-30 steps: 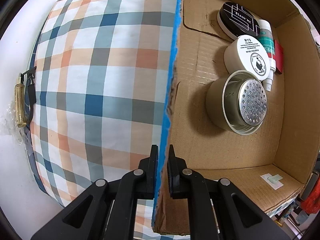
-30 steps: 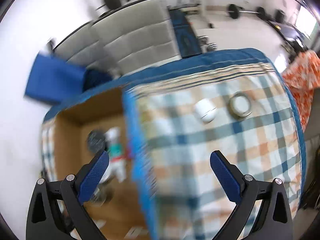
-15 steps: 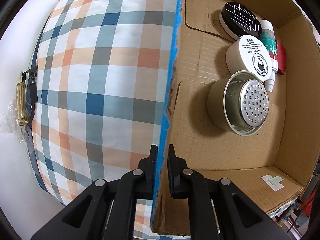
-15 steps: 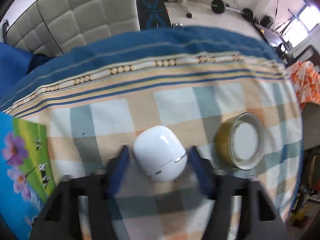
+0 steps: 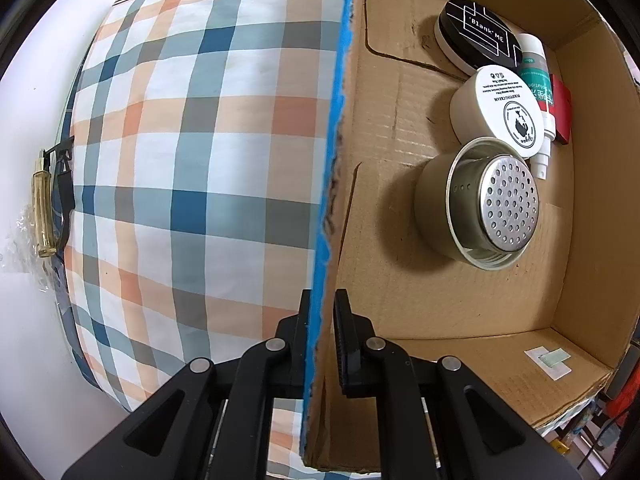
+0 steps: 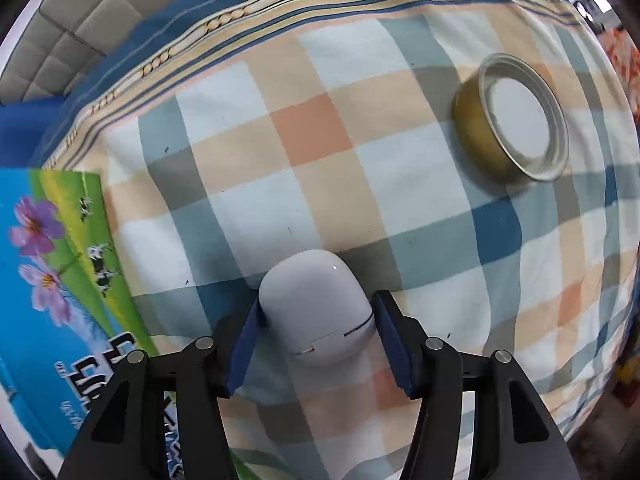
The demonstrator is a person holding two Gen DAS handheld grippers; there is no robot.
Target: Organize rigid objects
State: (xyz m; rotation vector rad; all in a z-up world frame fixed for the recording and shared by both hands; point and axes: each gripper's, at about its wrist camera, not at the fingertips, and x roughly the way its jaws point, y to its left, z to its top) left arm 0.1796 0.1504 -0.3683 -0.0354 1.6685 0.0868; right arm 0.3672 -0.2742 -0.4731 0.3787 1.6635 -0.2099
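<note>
My left gripper [image 5: 322, 300] is shut on the side wall of a cardboard box [image 5: 340, 120], one finger on each side of it. Inside the box lie a black round tin [image 5: 478, 38], a white cream jar [image 5: 500, 114], a metal strainer cup [image 5: 480, 204] and a spray bottle [image 5: 538, 80]. In the right wrist view a white egg-shaped case [image 6: 312, 280] rests on the checked bedspread [image 6: 312, 140]. My right gripper [image 6: 318, 300] straddles it with a blue pad against each side; its jaws are opening slightly.
A gold-rimmed round lid [image 6: 512, 120] lies on the bedspread at the upper right. The box's printed blue outer side [image 6: 52, 280] stands at the left. A padded headboard [image 6: 80, 12] is beyond the bed. A brass-coloured handle [image 5: 42, 208] sits by the bed's left edge.
The right gripper came down from high above the bed onto the white case and its wide jaws narrowed around it. The left gripper has stayed clamped on the box wall.
</note>
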